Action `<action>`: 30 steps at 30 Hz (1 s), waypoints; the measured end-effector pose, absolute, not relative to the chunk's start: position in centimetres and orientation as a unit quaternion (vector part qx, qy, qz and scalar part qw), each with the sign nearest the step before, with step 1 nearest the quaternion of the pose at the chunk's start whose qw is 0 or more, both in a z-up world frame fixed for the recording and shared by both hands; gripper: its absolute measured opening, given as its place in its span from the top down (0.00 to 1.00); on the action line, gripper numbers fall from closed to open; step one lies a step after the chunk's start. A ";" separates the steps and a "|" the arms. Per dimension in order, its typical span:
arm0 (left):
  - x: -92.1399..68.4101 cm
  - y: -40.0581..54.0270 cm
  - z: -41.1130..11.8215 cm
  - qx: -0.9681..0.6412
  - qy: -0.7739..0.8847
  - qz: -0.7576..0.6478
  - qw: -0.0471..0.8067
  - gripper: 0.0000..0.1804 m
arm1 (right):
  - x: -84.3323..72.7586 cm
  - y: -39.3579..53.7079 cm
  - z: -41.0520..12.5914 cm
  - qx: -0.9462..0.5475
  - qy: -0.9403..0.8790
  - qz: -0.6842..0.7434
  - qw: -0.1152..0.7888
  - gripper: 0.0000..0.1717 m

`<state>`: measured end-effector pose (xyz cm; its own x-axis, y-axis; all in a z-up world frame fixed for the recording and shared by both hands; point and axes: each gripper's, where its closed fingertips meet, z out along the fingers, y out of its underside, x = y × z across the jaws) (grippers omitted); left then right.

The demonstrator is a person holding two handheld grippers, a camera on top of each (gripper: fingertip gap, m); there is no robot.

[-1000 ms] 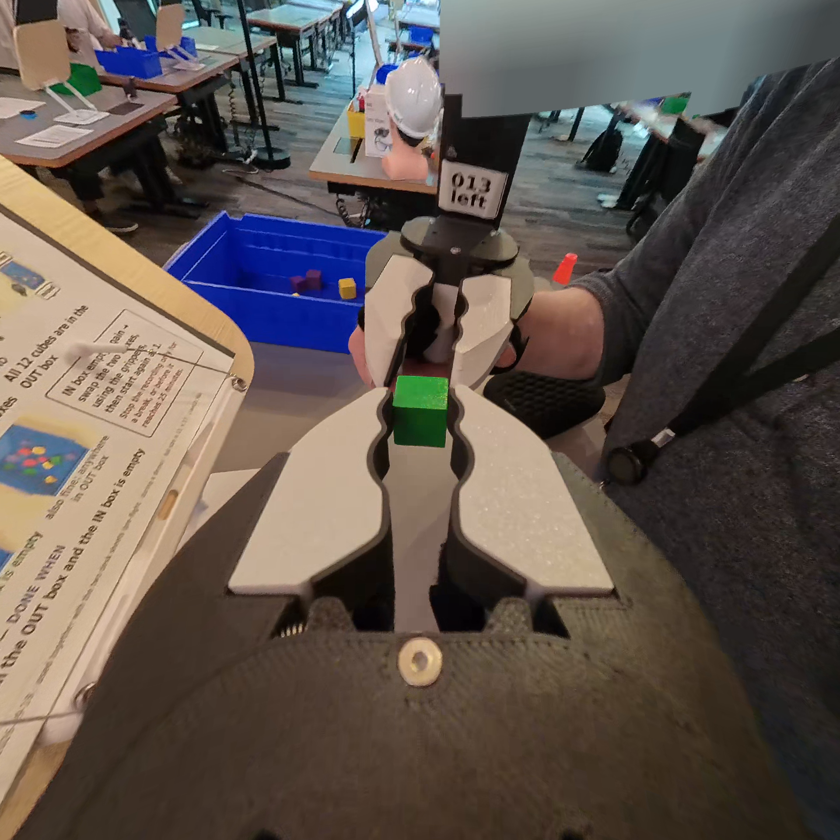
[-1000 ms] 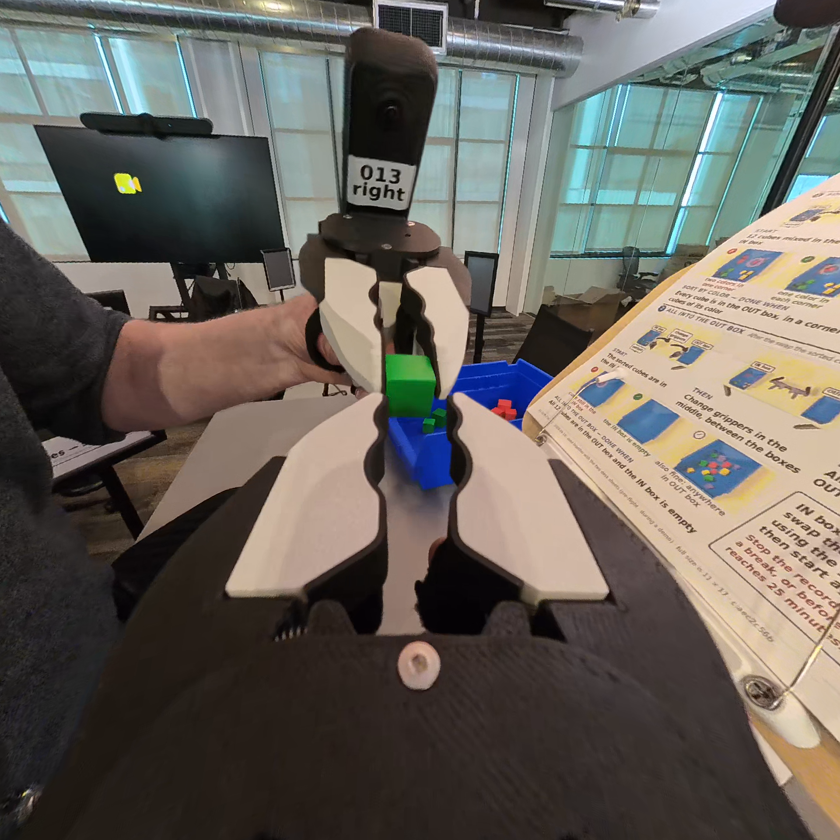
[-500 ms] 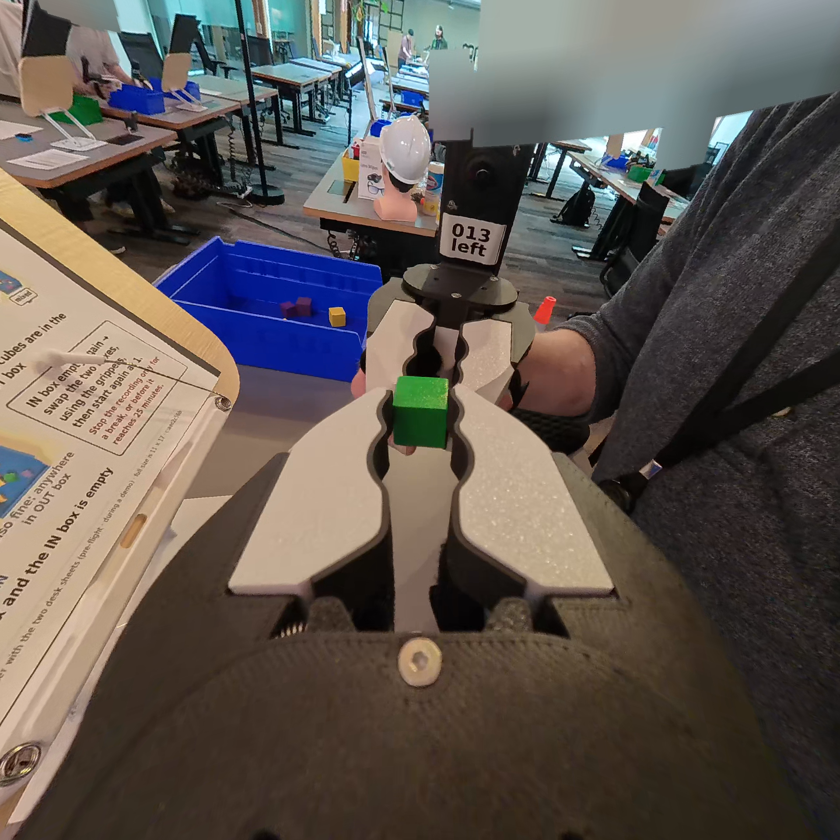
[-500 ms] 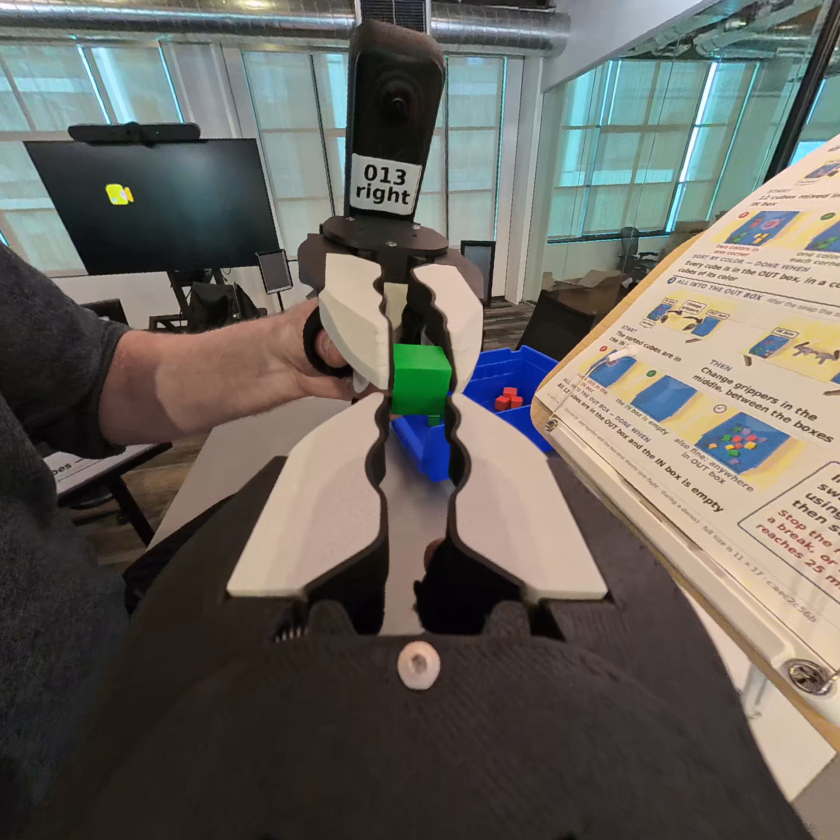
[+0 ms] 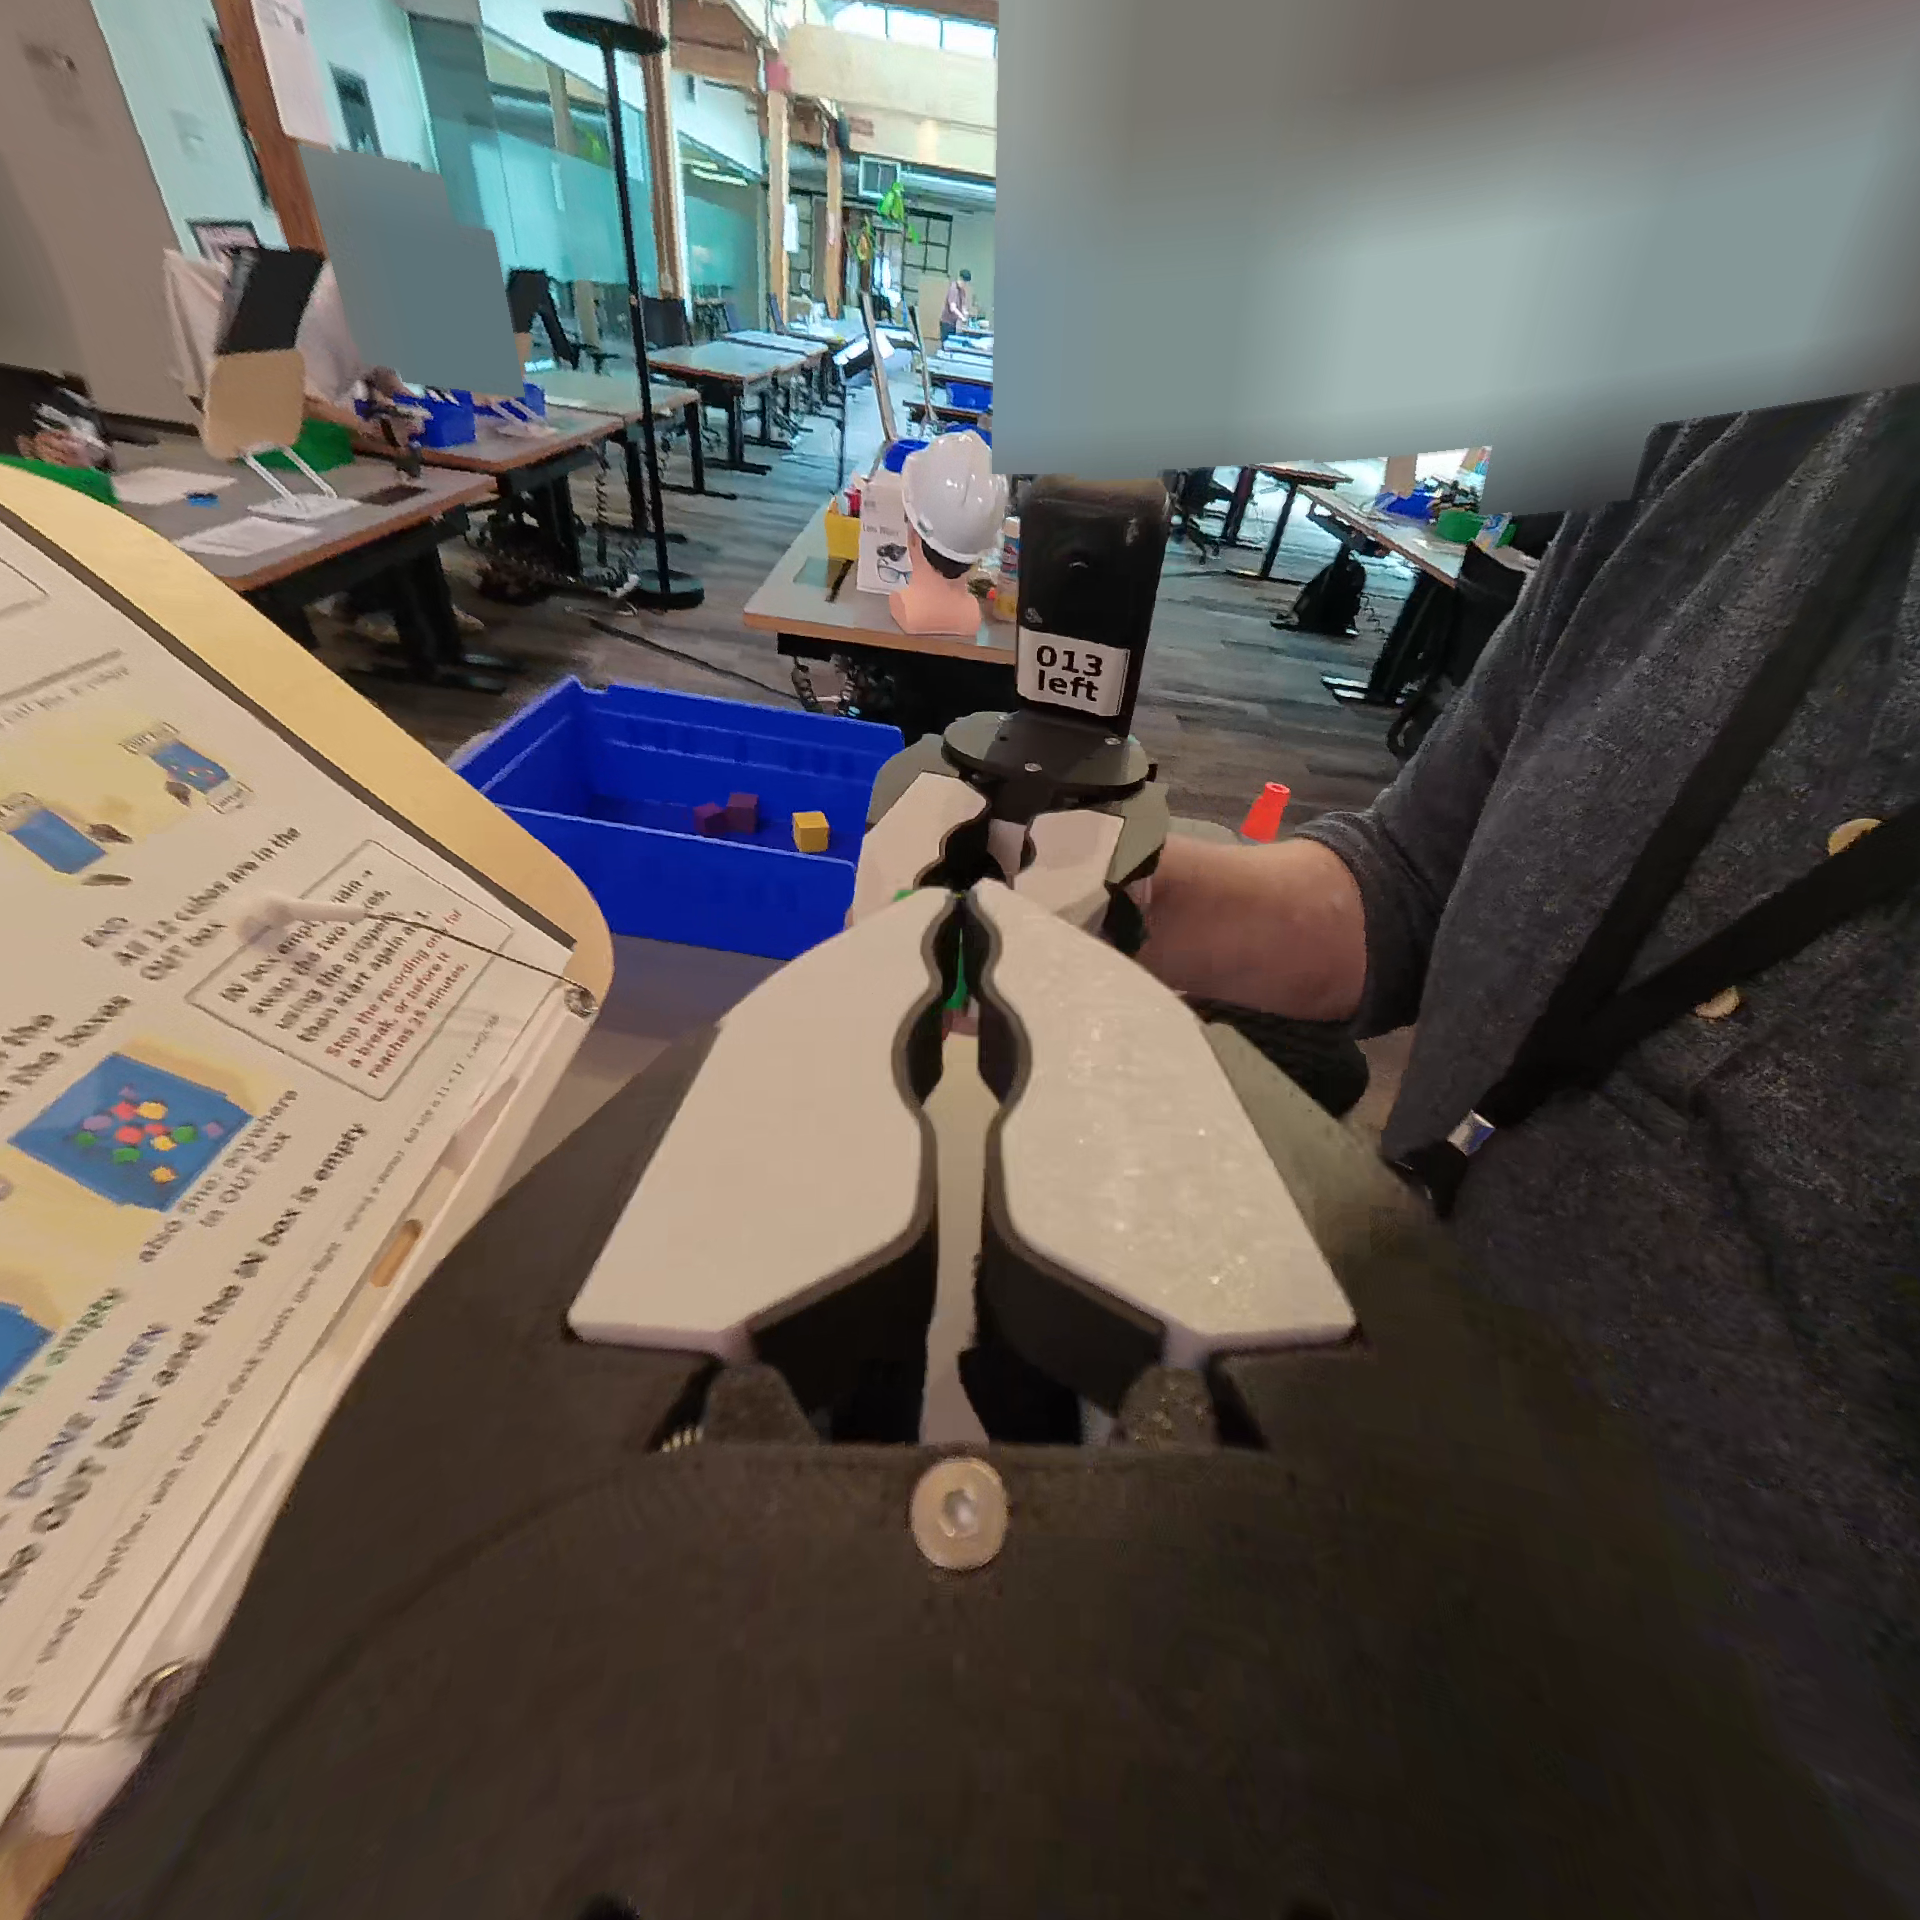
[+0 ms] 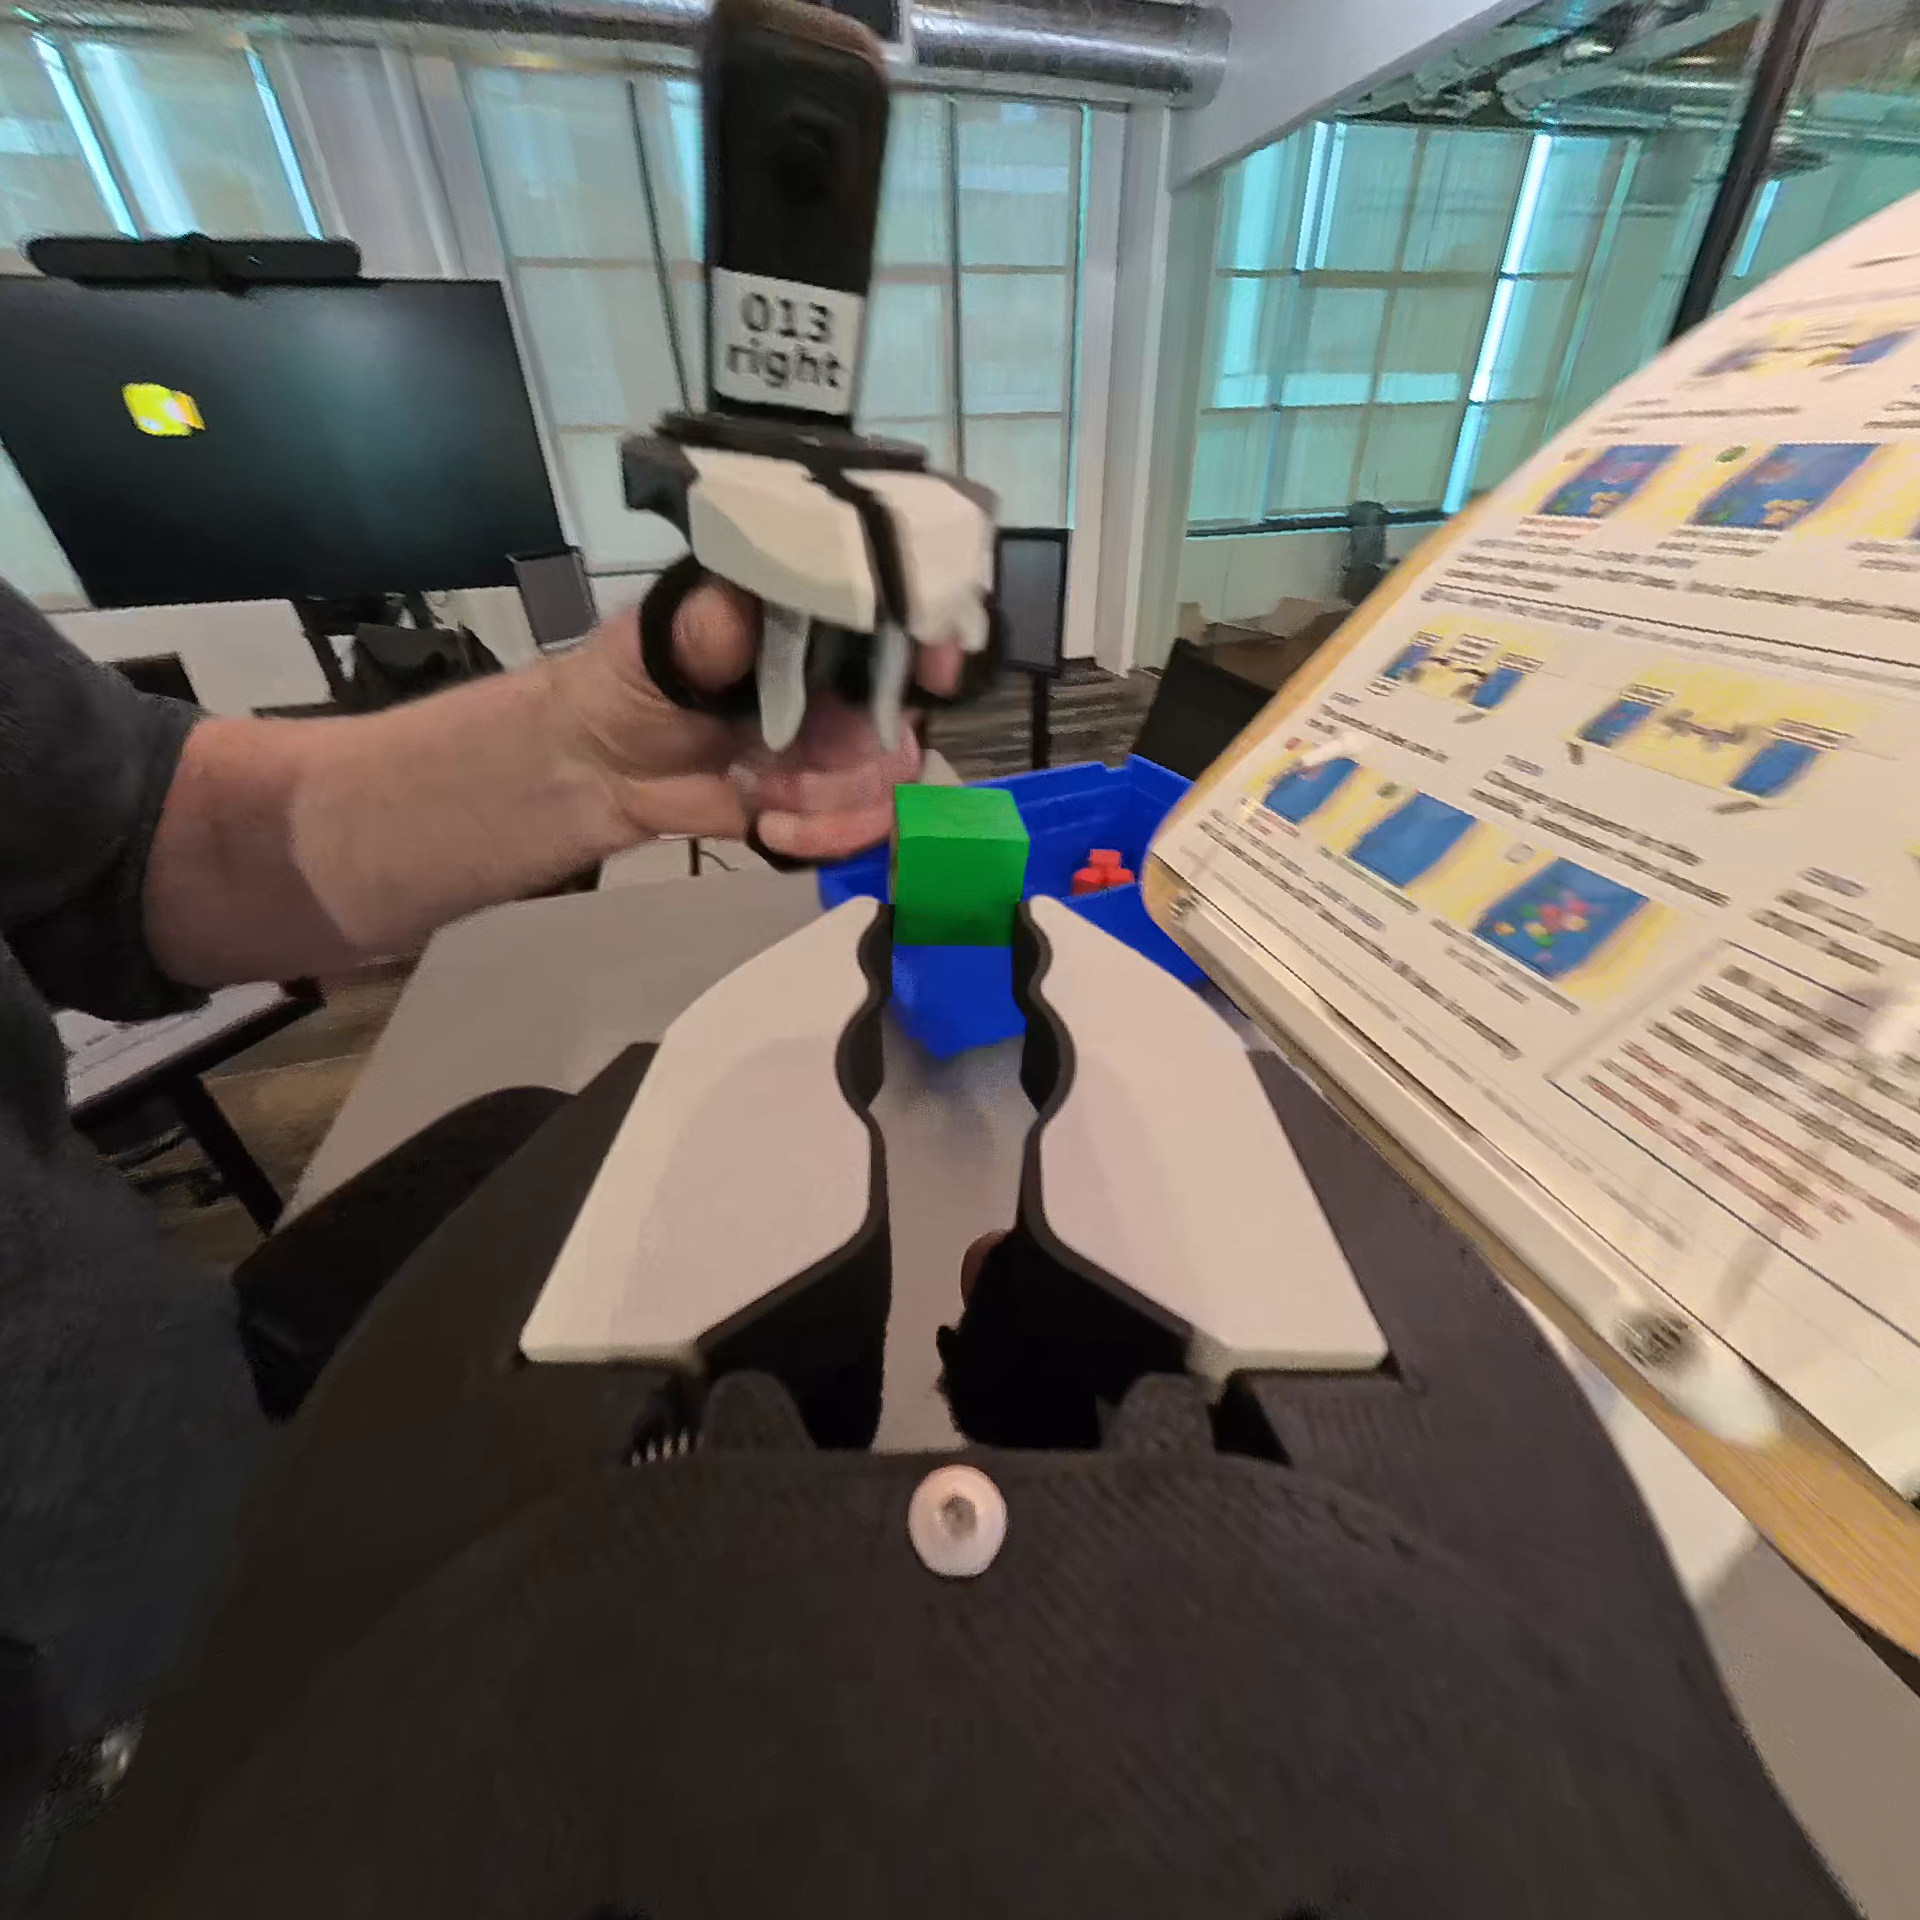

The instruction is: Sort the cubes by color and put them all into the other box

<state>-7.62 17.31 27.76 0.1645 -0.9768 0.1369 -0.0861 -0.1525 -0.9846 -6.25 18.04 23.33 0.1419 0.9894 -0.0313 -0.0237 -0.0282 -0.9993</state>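
Holding a green cube (image 6: 958, 871) mid-frame in the right gripper (image 6: 956, 920), left gripper (image 5: 961, 909) pinched shut, empty. Red cubes (image 6: 1101, 871) already boxed; purple (image 5: 727, 812) and yellow (image 5: 810, 829) still waiting.

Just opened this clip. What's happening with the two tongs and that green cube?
A person holds one pair of tongs in each hand, mid-air between two blue bins. The right tongs grip a green cube at their tips. The left tongs are shut with nothing in them. One blue bin holds purple cubes and a yellow cube; the other bin holds red cubes. An instruction board stands alongside.
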 end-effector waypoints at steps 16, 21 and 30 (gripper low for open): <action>-9.7 19.0 27.1 -0.635 0.401 -0.458 0.476 1.00 | 27.3 37.0 13.7 -0.802 -0.179 0.088 0.563 0.87; -10.1 19.3 26.4 -0.654 0.407 -0.431 0.469 1.00 | 31.1 38.0 10.2 -0.835 -0.123 0.049 0.534 0.74; -16.8 20.6 23.6 -0.732 0.362 -0.351 0.458 0.96 | 26.2 34.9 13.3 -0.799 -0.173 0.077 0.571 0.83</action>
